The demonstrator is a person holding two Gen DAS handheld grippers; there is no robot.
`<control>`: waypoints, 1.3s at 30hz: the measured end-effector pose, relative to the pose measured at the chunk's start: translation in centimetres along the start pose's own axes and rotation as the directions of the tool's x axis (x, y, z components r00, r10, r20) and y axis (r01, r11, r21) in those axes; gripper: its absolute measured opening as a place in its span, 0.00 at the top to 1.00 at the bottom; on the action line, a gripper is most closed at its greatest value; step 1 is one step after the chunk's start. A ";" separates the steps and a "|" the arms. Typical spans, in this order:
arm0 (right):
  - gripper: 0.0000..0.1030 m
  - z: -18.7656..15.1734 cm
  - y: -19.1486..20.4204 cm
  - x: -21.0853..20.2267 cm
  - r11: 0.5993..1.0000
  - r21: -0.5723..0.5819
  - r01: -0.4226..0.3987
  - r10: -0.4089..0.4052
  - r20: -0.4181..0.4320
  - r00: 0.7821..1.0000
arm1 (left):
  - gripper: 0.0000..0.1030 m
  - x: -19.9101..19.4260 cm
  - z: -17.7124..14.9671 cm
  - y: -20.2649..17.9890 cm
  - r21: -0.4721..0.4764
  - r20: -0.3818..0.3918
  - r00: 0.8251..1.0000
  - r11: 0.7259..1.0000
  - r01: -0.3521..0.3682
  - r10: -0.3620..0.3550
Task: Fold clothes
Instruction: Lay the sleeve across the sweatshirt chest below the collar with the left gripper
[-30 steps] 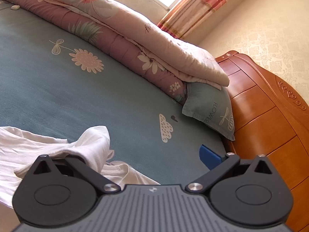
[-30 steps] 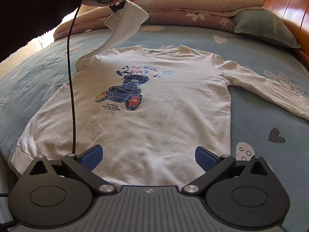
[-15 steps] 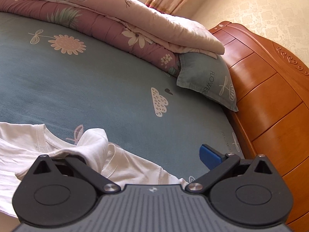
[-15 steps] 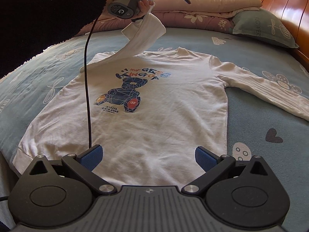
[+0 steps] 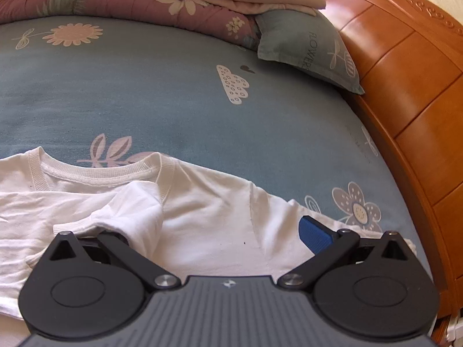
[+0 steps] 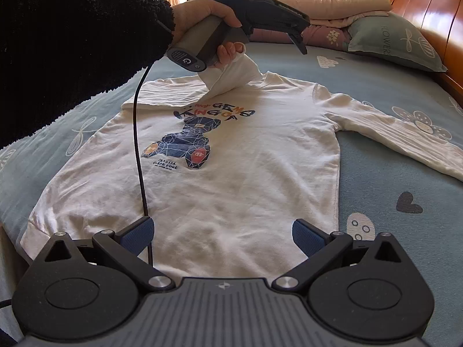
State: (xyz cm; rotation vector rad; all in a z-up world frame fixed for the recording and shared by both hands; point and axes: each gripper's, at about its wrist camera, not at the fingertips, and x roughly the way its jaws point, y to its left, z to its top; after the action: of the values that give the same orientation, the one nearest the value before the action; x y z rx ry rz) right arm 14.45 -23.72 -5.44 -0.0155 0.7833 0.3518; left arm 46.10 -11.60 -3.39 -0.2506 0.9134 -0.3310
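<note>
I had the white long-sleeved shirt [image 6: 240,173] lying flat, front up, on the blue-green bedsheet [image 6: 399,92], its bear print [image 6: 185,144] facing the right wrist camera and its hem nearest to me. My right gripper [image 6: 222,234] hung low over that hem with its jaws spread wide and nothing between the blue pads [image 6: 303,234]. Across the shirt, the person's hand [image 6: 202,17], in a black fuzzy sleeve [image 6: 72,43], held the left gripper [image 5: 217,231] over the collar area, a black cable [image 6: 140,150] trailing down from its handle. The shirt's one sleeve cuff [image 6: 234,72] was pinched up against that gripper's handle side and folded in over the chest. In the left wrist view the cuff [image 5: 130,211] draped over the left finger, hiding it; the right pad [image 5: 314,234] stood well out to the side, so I could not tell whether the jaws actually gripped the cloth. The other sleeve [image 6: 405,138] lay stretched out on the sheet toward the wooden headboard [image 5: 405,86], with a pillow [image 5: 306,46] and a folded quilt [image 5: 144,3] beyond.
</note>
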 end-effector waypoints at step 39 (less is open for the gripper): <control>0.00 -0.1 0.0 0.2 1.000 -0.006 0.010 -0.010 -0.016 1.000 | 0.01 1.1 -6.8 -6.2 0.515 -0.226 0.972 0.840 0.171 -0.059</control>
State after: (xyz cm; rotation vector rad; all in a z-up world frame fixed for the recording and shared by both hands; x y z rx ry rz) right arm 14.47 -23.68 -5.68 -0.0277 0.7974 0.3444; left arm 40.20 -18.19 -6.02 0.2506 0.9705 -0.7197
